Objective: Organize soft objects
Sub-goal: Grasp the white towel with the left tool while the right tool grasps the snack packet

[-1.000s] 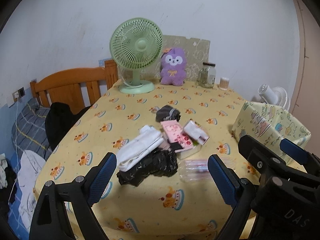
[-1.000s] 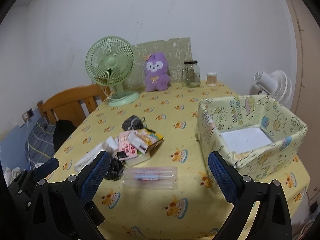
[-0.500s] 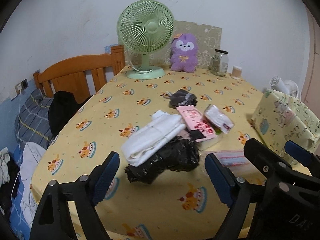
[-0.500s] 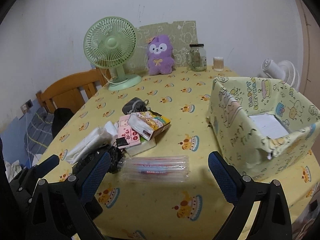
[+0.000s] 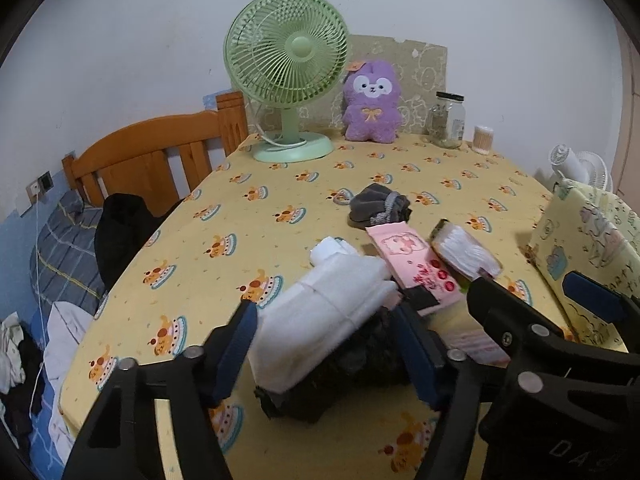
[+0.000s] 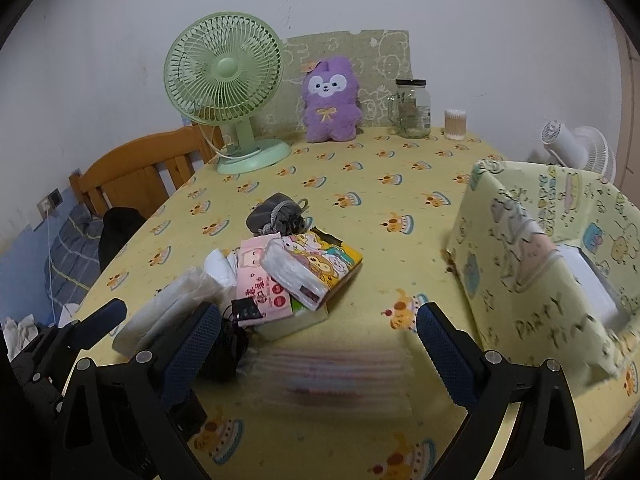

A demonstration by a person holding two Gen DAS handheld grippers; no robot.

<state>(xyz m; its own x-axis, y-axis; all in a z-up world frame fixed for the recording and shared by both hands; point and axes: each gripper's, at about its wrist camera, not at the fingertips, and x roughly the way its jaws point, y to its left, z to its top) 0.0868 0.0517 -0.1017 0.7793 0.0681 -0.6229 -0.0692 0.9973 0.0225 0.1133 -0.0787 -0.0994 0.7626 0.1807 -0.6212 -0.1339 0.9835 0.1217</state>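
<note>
The left gripper [image 5: 324,344], jaws closing round the white pack [image 5: 320,312] and black bag [image 5: 344,364] left of the box [image 6: 532,264] (right gripper [image 6: 316,352] open, empty), may pinch both and drag the pile.

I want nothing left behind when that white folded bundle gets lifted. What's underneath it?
A crumpled black bag lies under the white folded bundle, sticking out at its near end. Anything further beneath is covered.
</note>
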